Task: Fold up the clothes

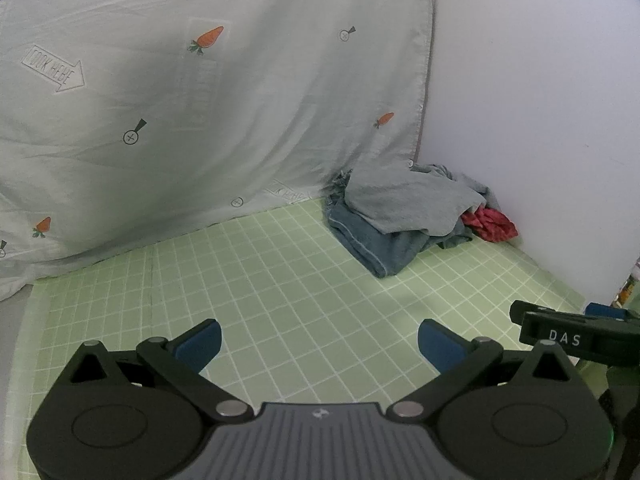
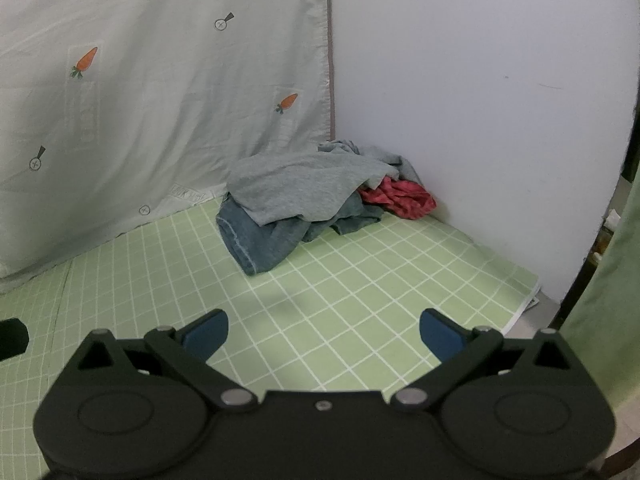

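Note:
A heap of clothes lies in the far corner of the green checked sheet. On top is a grey shirt, under it blue jeans, and a red patterned garment at the right by the wall. My left gripper hovers open over bare sheet, well short of the heap. My right gripper is open too, with nothing between its blue pads, also short of the heap. In the left wrist view the right gripper's body shows at the right edge.
A pale quilt with carrot prints leans up along the back left. A white wall closes the right side. The sheet's right edge drops off near a green curtain.

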`<state>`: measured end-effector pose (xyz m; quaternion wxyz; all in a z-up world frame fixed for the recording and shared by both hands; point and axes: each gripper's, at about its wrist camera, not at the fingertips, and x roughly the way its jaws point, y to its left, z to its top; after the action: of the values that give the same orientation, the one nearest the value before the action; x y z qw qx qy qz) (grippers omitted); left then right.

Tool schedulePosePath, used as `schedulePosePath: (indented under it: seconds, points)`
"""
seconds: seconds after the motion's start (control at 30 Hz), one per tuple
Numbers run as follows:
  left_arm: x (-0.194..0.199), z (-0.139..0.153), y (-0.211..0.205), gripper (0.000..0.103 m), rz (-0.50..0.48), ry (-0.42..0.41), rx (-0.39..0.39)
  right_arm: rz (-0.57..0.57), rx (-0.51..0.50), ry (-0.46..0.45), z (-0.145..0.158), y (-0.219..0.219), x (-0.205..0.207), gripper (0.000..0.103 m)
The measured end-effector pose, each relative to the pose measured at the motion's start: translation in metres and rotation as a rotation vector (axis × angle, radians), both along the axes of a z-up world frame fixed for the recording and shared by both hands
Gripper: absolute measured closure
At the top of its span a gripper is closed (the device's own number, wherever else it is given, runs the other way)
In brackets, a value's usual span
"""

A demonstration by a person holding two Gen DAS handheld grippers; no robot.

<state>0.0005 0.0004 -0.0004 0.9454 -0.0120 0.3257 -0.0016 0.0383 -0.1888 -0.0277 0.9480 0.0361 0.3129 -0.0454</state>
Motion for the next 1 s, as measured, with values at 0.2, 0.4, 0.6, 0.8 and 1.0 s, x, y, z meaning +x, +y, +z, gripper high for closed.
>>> schedulePosePath:
  seconds: [0.2, 0.4, 0.6, 0.8, 1.0]
  points:
    - [0.004, -0.004, 0.004, 0.0, -0.003, -0.008, 0.01, 0.007, 0.004, 0.004, 0.002, 0.001, -0.001, 0.0]
    - [-0.002, 0.002, 0.005, 0.0, -0.006, -0.004, 0.004, 0.006, 0.004, 0.005, 0.004, -0.002, 0.001, 0.0]
    - [-0.002, 0.004, 0.013, 0.0, -0.006, 0.0, -0.008, 0.007, -0.002, 0.001, 0.003, 0.001, -0.004, 0.0]
    - [-0.001, 0.005, 0.017, 0.0, -0.007, 0.003, -0.013, 0.007, 0.001, 0.003, 0.003, 0.001, -0.003, 0.0]
    - [-0.001, 0.005, 0.021, 0.0, 0.002, 0.003, -0.016, 0.016, 0.001, 0.002, 0.002, 0.003, -0.001, 0.0]
